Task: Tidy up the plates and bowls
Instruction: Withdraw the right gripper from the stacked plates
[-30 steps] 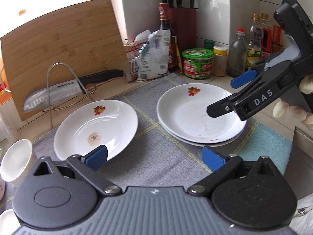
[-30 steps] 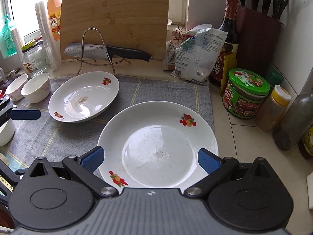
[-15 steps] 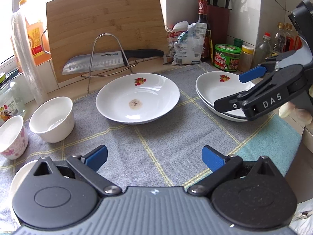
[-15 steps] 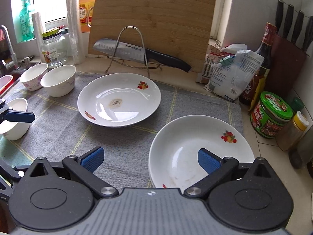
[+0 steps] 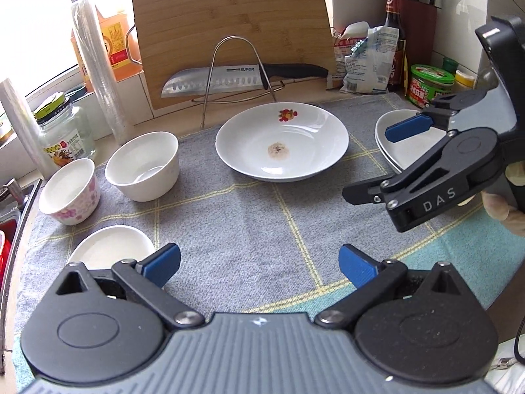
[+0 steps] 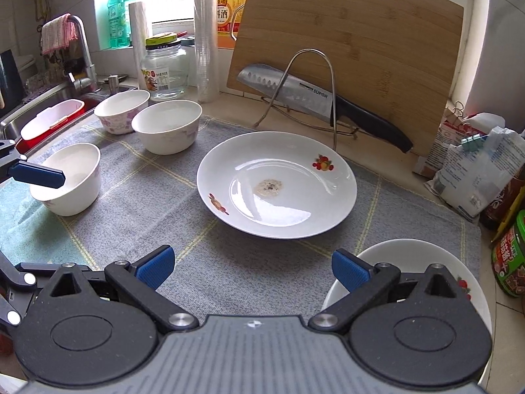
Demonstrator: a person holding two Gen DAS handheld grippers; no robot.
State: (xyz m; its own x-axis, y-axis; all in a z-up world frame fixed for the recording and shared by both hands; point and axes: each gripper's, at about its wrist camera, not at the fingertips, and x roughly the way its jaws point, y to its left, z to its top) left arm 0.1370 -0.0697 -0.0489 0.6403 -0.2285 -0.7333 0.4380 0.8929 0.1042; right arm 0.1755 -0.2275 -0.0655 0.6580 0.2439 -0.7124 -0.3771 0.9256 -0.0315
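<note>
A white plate with a fruit print and a food stain [image 5: 282, 142] [image 6: 276, 184] lies alone mid-mat. A stack of two plates [image 5: 392, 141] [image 6: 410, 262] sits at the right, partly behind my right gripper. Three white bowls stand at the left: a plain one [image 5: 142, 165] [image 6: 166, 126], a pink-flowered one [image 5: 69, 190] [image 6: 122, 111], and a near one [image 5: 111, 244] [image 6: 67, 177]. My left gripper [image 5: 259, 264] hovers open and empty over the mat beside the near bowl. My right gripper [image 6: 252, 267] [image 5: 377, 161] is open and empty, just left of the plate stack.
A bamboo cutting board [image 5: 229, 32] leans at the back with a knife [image 5: 242, 77] on a wire stand [image 5: 234, 75]. A glass jar [image 5: 62, 136], oil bottle and plastic roll stand back left, a sink [image 6: 49, 101] far left. Condiment jars, a bag and a knife block crowd the right.
Both grippers have swung left and pulled back, away from the plate stack. The bowls at the left have come into view. Both stay open and empty.
</note>
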